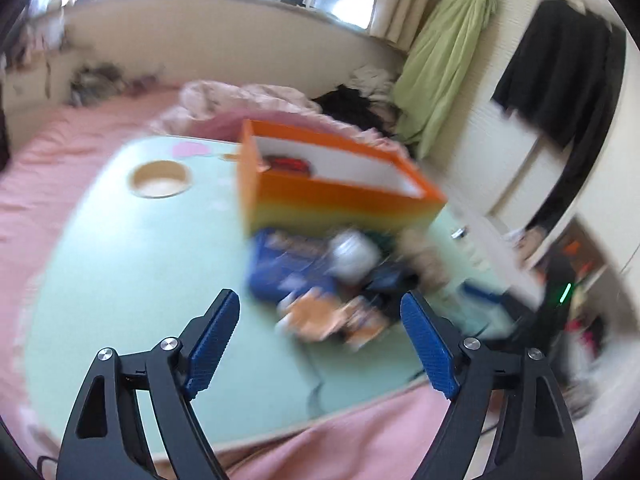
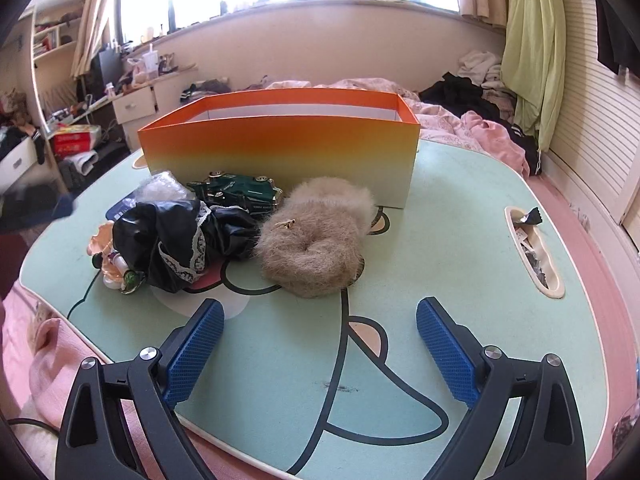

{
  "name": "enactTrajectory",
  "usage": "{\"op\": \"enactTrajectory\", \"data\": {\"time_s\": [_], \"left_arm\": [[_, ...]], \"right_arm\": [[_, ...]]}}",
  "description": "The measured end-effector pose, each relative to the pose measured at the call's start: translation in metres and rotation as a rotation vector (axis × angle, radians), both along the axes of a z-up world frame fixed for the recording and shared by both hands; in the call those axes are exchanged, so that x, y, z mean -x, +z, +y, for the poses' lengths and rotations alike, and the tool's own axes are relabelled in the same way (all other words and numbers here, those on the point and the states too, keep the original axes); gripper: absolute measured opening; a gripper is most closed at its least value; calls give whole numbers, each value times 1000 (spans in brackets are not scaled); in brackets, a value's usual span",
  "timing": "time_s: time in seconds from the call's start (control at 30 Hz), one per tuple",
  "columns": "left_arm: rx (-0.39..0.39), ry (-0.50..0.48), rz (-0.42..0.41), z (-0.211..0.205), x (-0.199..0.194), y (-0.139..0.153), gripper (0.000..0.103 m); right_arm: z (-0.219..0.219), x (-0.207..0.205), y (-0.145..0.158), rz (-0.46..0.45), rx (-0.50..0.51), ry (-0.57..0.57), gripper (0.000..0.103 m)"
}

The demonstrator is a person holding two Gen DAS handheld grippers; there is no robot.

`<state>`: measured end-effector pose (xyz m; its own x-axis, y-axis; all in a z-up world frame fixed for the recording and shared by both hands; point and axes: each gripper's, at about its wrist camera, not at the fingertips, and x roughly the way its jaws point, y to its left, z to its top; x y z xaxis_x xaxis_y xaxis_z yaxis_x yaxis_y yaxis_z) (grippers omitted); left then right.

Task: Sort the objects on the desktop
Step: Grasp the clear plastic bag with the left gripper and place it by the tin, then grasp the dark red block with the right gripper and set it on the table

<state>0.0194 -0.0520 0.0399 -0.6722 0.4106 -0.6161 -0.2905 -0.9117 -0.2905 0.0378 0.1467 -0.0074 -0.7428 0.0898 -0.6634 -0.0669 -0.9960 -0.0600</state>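
Bedroom setting: pale green lap table (image 2: 460, 216) with a cartoon print, resting on pink bedding (image 1: 60, 184); window behind, green cloth (image 2: 532, 40) hanging at the right.

Right gripper (image 2: 320, 344): blue ribbed pads spread wide, nothing between them, poised above bare table at the near edge.

Left gripper (image 1: 320, 344): pads likewise spread apart and empty, over the near part of the table; its view is smeared, so small items there cannot be told apart.

Items just beyond the right gripper, in a cluster at centre-left of the table:
- fluffy beige scrunchie (image 2: 316, 236), nearest, lying flat;
- crumpled black cloth with lace trim (image 2: 176, 240), touching the scrunchie's left side;
- peach shell-shaped piece (image 2: 106, 248) at the cloth's left edge;
- green toy car (image 2: 240, 192), behind the cloth, just in front of the box;
- clear plastic wrap (image 2: 164, 186), left of the car.

Orange box (image 2: 280, 152), open-topped, fading to yellow-white at its base, stands behind the cluster; in the left view something red (image 1: 288, 164) lies inside.

Slot in the table (image 2: 536, 256), far right, holds small wrappers. Round cup recess (image 1: 160, 180) on the opposite side.
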Motion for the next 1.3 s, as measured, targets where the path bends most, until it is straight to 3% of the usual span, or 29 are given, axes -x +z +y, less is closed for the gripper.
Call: {"op": "enactTrajectory", "data": {"time_s": [0.13,0.2,0.27,0.37,0.43,0.5,0.6,0.67,0.73,0.83,0.87,0.93,1.1,1.2,1.3], "left_arm": [[152,8,11,10,-17,-20,83],[216,5,4,22,-15,-34,84],[289,33,50,33,-13,-41,87],[277,98,60,35,-6,-47,93],[275,116,79,37,-6,-51,95],[272,114,89,39,-8,-51,96],[268,112,95,37,-8,-52,96],[266,110,100,37,-8,-54,96],[261,107,105,28,-8,-50,96],[251,105,106,25,-13,-46,96],[250,103,109,25,-13,-46,96],[252,102,114,25,-13,-45,96],[251,102,115,26,-13,-46,96],[248,102,115,26,-13,-46,96],[249,102,114,26,-13,-46,96]], "right_arm": [[-2,-4,22,25,91,60,93],[-11,0,52,91,114,96,93],[-26,21,83,119,107,124,93],[-44,90,105,-5,145,143,93],[-52,141,101,-125,158,135,93],[-58,197,82,-255,105,63,93],[-58,246,56,-391,98,-8,80],[-54,265,44,-447,139,-15,76],[-54,279,31,-496,96,-62,76],[-46,281,21,-505,138,-80,78],[-48,284,14,-553,134,-77,70],[-54,285,13,-573,22,-55,61],[-53,270,48,-459,52,-29,60],[-48,235,97,-301,89,11,60],[-46,173,144,-165,113,78,60]]}}
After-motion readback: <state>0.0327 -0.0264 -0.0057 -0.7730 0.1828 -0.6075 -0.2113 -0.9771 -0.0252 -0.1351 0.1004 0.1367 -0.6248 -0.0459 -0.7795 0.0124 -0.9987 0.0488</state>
